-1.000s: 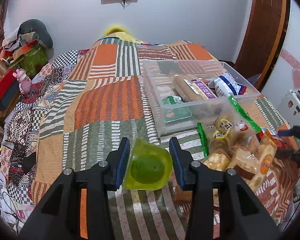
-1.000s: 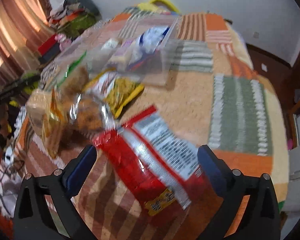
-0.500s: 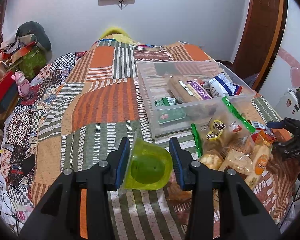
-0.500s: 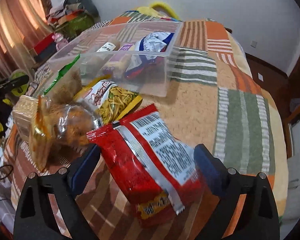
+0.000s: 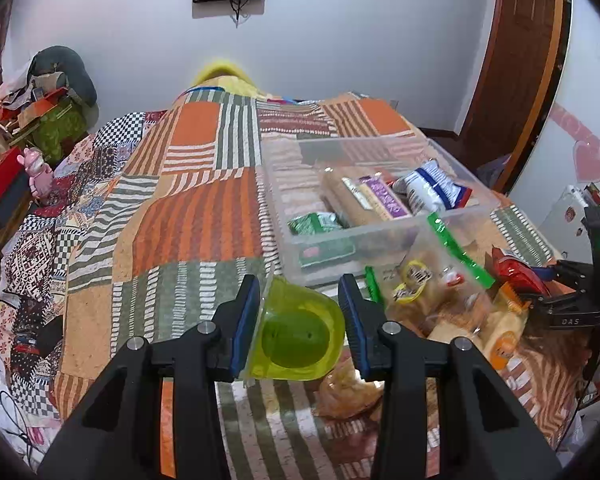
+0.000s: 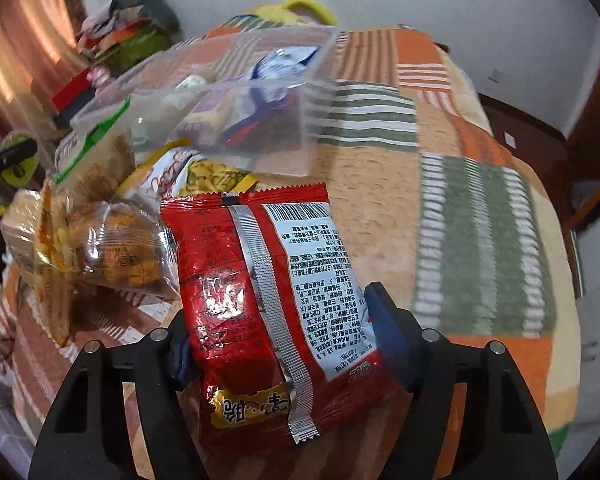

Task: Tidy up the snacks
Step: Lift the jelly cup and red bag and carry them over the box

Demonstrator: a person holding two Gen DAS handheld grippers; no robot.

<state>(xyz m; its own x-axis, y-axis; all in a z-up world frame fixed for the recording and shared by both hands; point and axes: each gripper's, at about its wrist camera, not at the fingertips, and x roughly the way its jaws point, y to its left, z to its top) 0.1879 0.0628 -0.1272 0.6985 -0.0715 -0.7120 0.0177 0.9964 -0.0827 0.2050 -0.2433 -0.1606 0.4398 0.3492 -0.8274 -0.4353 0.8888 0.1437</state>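
My left gripper (image 5: 299, 300) is shut on a green jelly cup (image 5: 300, 336), held tipped on its side just above the patchwork blanket (image 5: 188, 232). To its right stands the clear plastic box (image 5: 364, 236) holding several snack packs. In the right wrist view a red snack packet (image 6: 260, 264) lies back side up between the fingers of my right gripper (image 6: 278, 328). Its jaws are closing, and both blue pads touch the packet's sides. From the left wrist view, the right gripper (image 5: 572, 300) shows at the far right beside the red packet (image 5: 516, 276).
A pile of loose snack bags (image 5: 432, 292) lies in front of the box, among them a clear bag of biscuits (image 6: 112, 256) and a yellow noodle pack (image 6: 212, 176). Boxes and clothes (image 5: 48, 112) are stacked beyond the bed's left side. A door (image 5: 512, 68) stands at the back right.
The right gripper's fingers have closed in from wide apart onto the red packet, which now lies straight between them. The left gripper keeps the jelly cup almost still.
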